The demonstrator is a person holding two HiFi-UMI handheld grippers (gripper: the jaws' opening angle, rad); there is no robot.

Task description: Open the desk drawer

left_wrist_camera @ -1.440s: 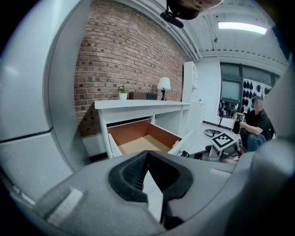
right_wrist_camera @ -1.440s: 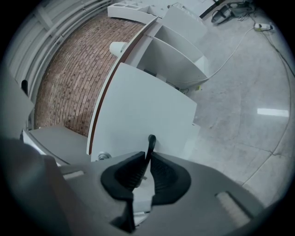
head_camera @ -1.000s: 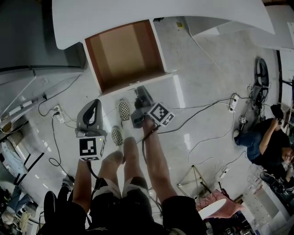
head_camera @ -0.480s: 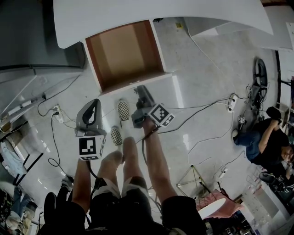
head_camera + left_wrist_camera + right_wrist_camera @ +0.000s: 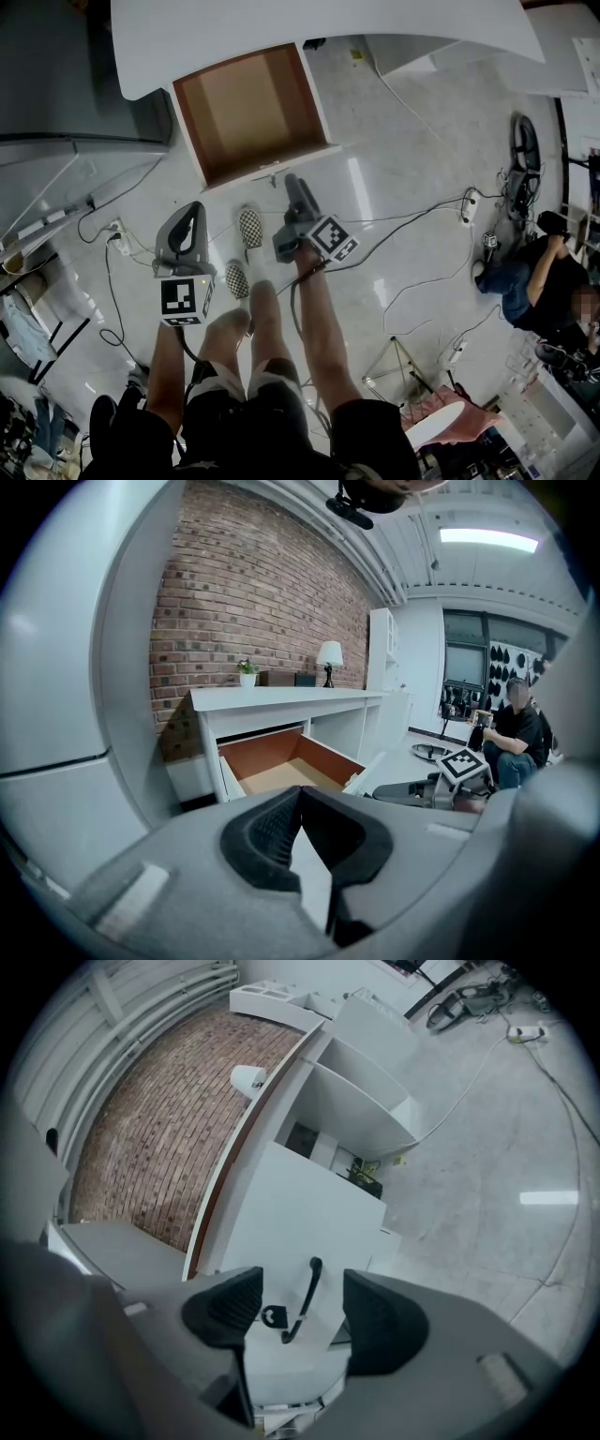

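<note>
**Drawer's out, right gripper just let go of the handle**

So the drawer (image 5: 246, 103) is pulled well out from under the front edge of the white desk (image 5: 319, 28), toward the desk's left end as the head view shows it. The inside is brown and you can see right down to its bottom.

The right gripper (image 5: 292, 183) sits just in front of the drawer's white front panel. Its jaws have just been opening and now stand wide apart. In its own view the black handle (image 5: 312, 1279) lines up in the gap between the pads, but neither pad touches it, so that grip is released.

The left gripper (image 5: 194, 211) hangs off to the left, well apart from the drawer. Its pads are pressed together at the tips with nothing between them, so it's clenched on nothing.

From the left gripper view there's a lamp (image 5: 329, 653) and a little plant (image 5: 247, 667) on the desk's back edge, against a brick wall (image 5: 253, 592).

Checkered shoes (image 5: 251, 228) stand on the floor (image 5: 394, 159) between the two grippers, with cables (image 5: 412, 225) trailing off to the right.
</note>
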